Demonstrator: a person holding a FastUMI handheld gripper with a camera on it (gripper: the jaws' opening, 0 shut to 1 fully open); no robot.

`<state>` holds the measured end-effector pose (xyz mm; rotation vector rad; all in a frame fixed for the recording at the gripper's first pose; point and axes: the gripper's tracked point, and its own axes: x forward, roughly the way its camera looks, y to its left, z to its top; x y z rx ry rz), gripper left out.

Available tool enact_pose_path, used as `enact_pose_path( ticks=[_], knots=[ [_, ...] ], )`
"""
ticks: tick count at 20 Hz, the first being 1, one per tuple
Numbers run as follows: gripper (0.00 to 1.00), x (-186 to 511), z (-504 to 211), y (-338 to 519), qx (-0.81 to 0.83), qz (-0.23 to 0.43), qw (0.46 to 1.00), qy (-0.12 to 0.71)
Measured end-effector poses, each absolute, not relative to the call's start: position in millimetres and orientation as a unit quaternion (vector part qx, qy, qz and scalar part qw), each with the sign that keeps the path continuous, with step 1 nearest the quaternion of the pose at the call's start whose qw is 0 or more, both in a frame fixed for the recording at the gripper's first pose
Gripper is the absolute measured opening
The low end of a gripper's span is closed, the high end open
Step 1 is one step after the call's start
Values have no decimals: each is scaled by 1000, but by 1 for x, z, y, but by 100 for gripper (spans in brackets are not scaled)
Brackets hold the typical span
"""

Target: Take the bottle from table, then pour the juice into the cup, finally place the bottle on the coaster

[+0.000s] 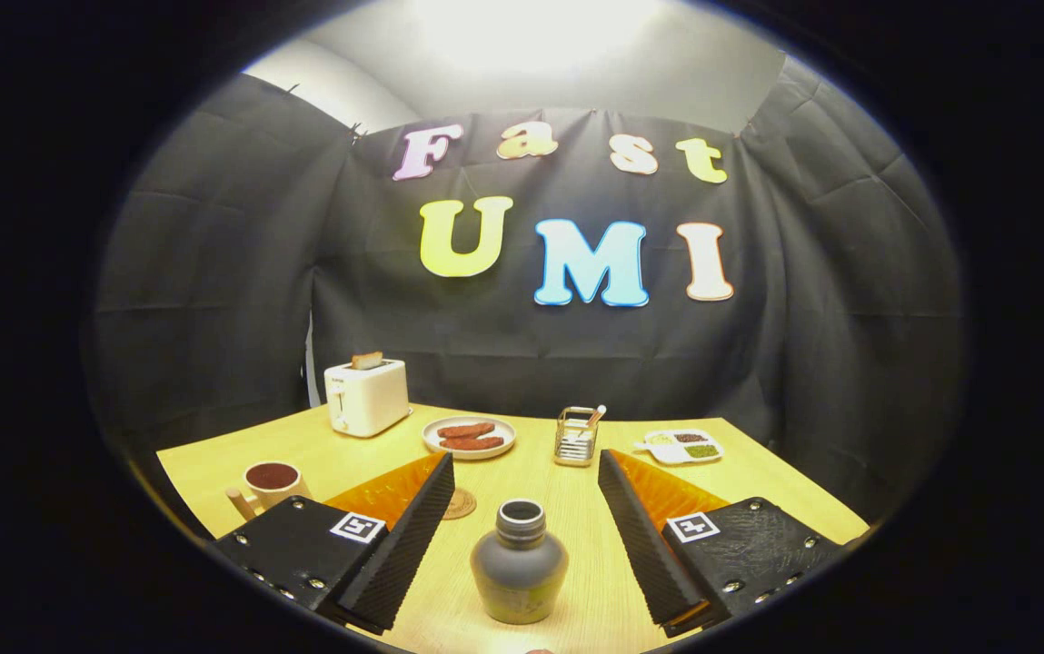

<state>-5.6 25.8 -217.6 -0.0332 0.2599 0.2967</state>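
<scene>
A squat grey bottle [519, 565] with an open neck stands upright on the wooden table [758, 477], between my two fingers. My gripper [526, 486] is open wide, with a clear gap between each finger and the bottle. A cream cup [270, 483] holding dark liquid sits to the left, beyond my left finger. A round coaster [460, 503] lies flat just past the tip of the left finger, partly hidden by it.
At the back left stands a white toaster [366, 396] with a slice in it. Further along the back are a plate of sausages [469, 436], a wire holder [576, 437] with utensils and a divided tray [682, 446] of food.
</scene>
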Motion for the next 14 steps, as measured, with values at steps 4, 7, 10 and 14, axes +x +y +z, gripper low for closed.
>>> enact_pose_path(
  ticks=[4,7,10,14],
  knots=[
    [97,-9,-251,27,-18,161,973,165],
    [97,-13,-272,30,-7,169,967,189],
    [97,-15,-288,29,-1,166,964,206],
    [97,-19,-311,32,-9,173,958,226]
  ],
)
